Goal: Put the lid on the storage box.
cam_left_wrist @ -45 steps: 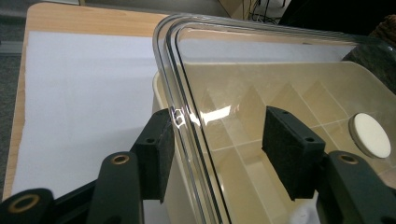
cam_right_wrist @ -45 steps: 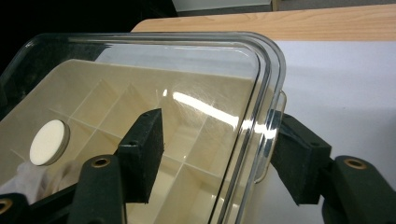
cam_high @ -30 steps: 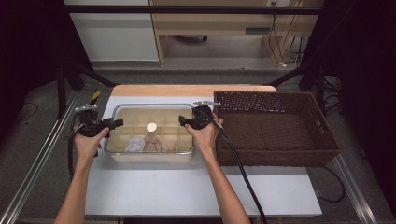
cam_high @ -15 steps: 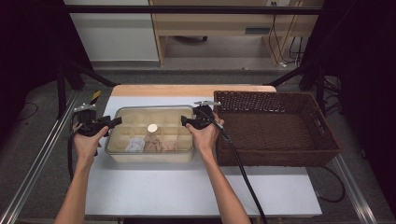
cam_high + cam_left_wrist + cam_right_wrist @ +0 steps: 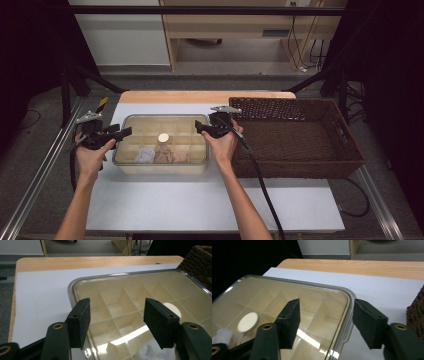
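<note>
Both hands have shifted slightly since the earlier frames: the left gripper [image 5: 117, 135] has drawn back a little from the left end of the clear lidded box [image 5: 160, 145], while the right gripper [image 5: 202, 128] has kept its place at the box's right end with its fingers just closing somewhat.

Nearest the viewer, two forearms reach in over the white worktop [image 5: 200, 205]. The left hand [image 5: 90, 155] holds its gripper just off the box's left edge. In the left gripper view, the two black fingers [image 5: 81, 322] stand well apart above the box's rounded corner rim [image 5: 72, 287], touching nothing. The right hand [image 5: 222, 145] holds its gripper at the box's right rim. In the right gripper view, its fingers [image 5: 289, 320] are also apart, one over the lid and one outside the rim [image 5: 349, 302], which passes between them; they do not press on it.

The box sits on the worktop's middle, its lid on. Through the lid show cream dividers, a round white disc [image 5: 163, 137] and pale crumpled items [image 5: 160, 156] in the near compartments.

Just right of the box stands a dark wicker basket [image 5: 350, 150].
</note>
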